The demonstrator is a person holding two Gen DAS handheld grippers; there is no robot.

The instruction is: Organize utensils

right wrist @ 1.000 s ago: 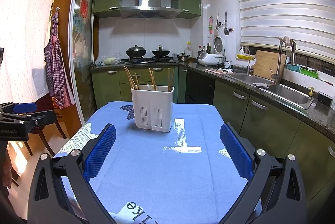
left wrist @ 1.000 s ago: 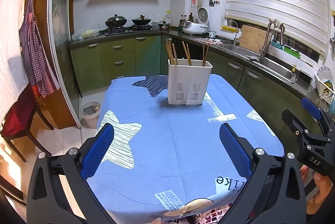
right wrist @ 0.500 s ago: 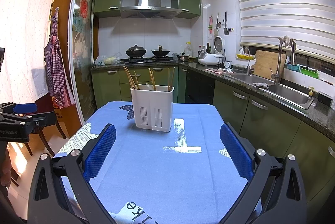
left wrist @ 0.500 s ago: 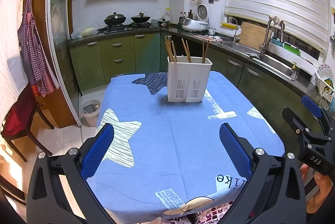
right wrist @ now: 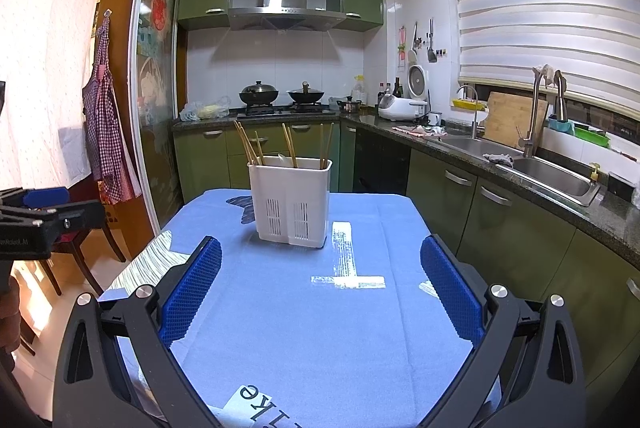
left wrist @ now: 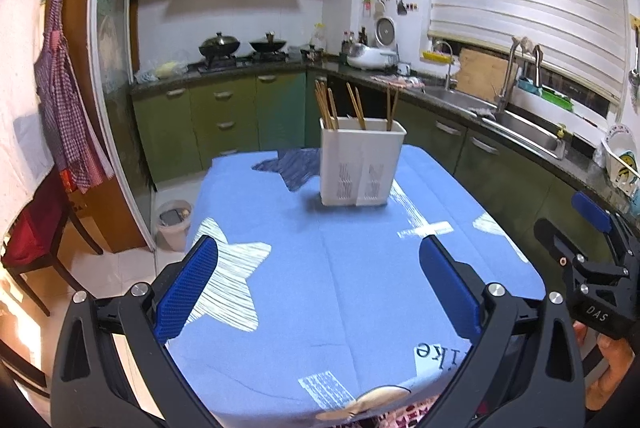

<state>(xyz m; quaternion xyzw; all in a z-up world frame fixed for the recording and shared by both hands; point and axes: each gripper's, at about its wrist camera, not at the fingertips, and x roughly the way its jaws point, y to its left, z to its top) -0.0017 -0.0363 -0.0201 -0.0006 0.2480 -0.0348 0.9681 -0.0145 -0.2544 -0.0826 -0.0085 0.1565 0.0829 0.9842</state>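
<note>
Where the blue star-patterned tablecloth (left wrist: 360, 268) covers the table, one white plastic utensil holder with slotted sides (left wrist: 361, 164) stands upright toward the far end, near the middle of the cloth.

Wooden chopsticks (right wrist: 289, 145): about eight sticks, standing tilted in the holder in four loose clusters; exact count uncertain where the leftmost sticks overlap. Their lower ends are hidden inside the holder, and which compartments they occupy cannot be told. One pale object just above the rim, unidentifiable.

Grippers: two, each black-framed with blue textured pads.
- Left gripper (left wrist: 318, 284): tongs spread wide, nothing between them, held over the near end of the cloth, well apart from the holder.
- Right gripper (right wrist: 320, 282): tongs spread wide, nothing held, likewise over the near end. In the left camera view it appears at the right edge, partly cut off, with a hand (left wrist: 610, 364) beneath it, only partly visible.

Background, far side: two dark woks (right wrist: 259, 93) on the stove, one white rice cooker (right wrist: 402, 107) on the counter, one steel sink (right wrist: 552, 180) at right, one wooden cutting board (right wrist: 512, 118) leaning behind it. At left, one checked apron (right wrist: 106, 132) hanging and one dark chair with red seat (left wrist: 28, 232), partly cut off.
</note>
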